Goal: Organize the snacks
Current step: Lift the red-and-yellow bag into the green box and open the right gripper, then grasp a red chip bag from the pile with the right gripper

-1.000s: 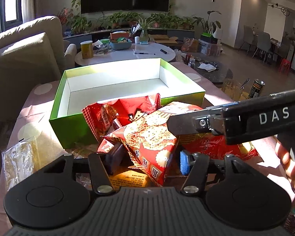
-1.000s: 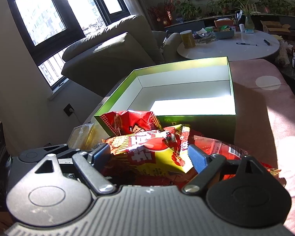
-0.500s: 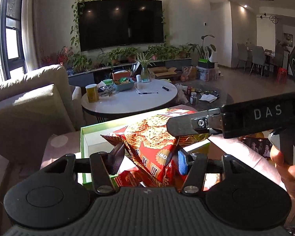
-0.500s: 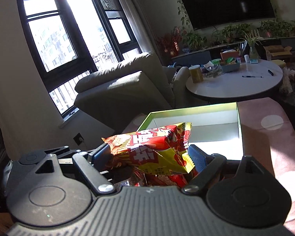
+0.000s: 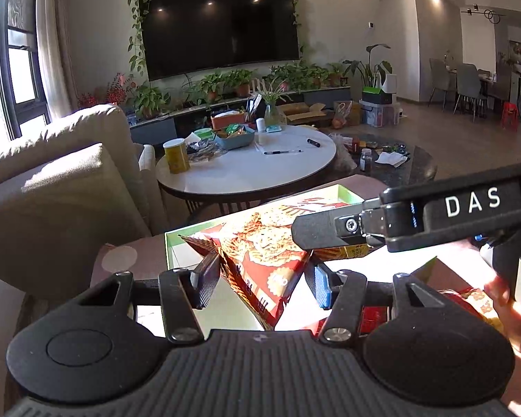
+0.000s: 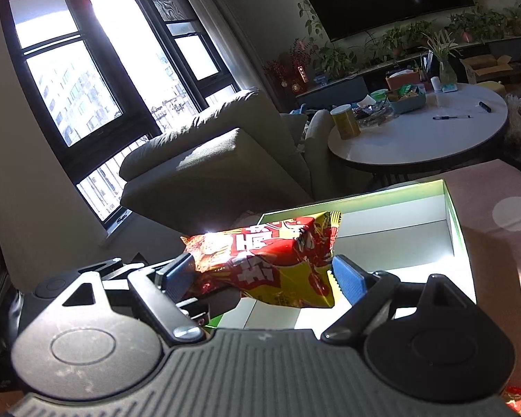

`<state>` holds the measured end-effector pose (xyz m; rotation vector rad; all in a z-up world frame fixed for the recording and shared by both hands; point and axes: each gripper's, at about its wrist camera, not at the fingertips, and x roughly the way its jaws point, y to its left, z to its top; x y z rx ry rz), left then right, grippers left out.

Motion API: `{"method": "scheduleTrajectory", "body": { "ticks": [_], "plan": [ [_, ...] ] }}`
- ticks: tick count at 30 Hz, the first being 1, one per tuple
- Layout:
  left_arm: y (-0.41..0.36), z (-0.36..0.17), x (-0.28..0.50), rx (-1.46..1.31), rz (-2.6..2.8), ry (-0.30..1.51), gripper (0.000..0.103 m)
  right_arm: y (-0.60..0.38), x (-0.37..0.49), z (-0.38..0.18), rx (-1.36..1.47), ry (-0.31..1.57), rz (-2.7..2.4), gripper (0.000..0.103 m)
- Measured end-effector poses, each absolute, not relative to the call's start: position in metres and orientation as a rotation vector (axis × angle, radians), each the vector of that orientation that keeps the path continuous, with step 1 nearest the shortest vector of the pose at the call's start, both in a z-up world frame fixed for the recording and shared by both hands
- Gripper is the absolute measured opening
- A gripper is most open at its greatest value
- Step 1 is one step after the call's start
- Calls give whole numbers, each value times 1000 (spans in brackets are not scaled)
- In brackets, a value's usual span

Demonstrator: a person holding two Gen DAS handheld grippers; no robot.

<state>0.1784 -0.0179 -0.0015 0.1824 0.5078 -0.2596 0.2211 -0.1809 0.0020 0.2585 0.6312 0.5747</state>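
Note:
One red and yellow snack bag [image 5: 260, 243] printed with crackers hangs in the air between both grippers. My left gripper [image 5: 264, 278] is shut on its narrow lower end. My right gripper [image 6: 262, 271] is shut across the width of the same bag [image 6: 271, 264], and in the left wrist view its black finger [image 5: 316, 232] crosses in front of the bag's top. The bag hangs above the near part of the green box [image 6: 455, 215], whose white inside holds nothing that I can see. The box's left rim [image 5: 168, 243] shows behind the bag.
More red snack packets [image 5: 469, 299] lie low on the right beside a person's hand [image 5: 517, 316]. The box stands on a pink cloth [image 6: 496, 187]. Beyond it are a round white table [image 5: 246, 170] with a yellow can and pens, and a beige sofa [image 5: 52, 180].
Both grippers have risen together with the bag, lifting it off the snack pile and carrying it forward over the box. The pile has dropped out of view below.

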Motion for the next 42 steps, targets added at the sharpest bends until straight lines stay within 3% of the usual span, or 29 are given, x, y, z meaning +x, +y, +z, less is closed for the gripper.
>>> {"method": "scheduleTrajectory", "body": {
  "ticks": [14,17,20,42],
  "plan": [
    [6,-49,224,122,-257,631,52,-163,252,-36,245,761,561,76],
    [10,-54,223,112,-230,639,60,-165,255,-40,259,785,555,76],
    [15,-52,215,107,-215,617,68,-169,251,-36,248,768,536,76],
    [2,-41,139,48,-262,551,77,-198,180,-18,189,630,537,76]
  ]
}}
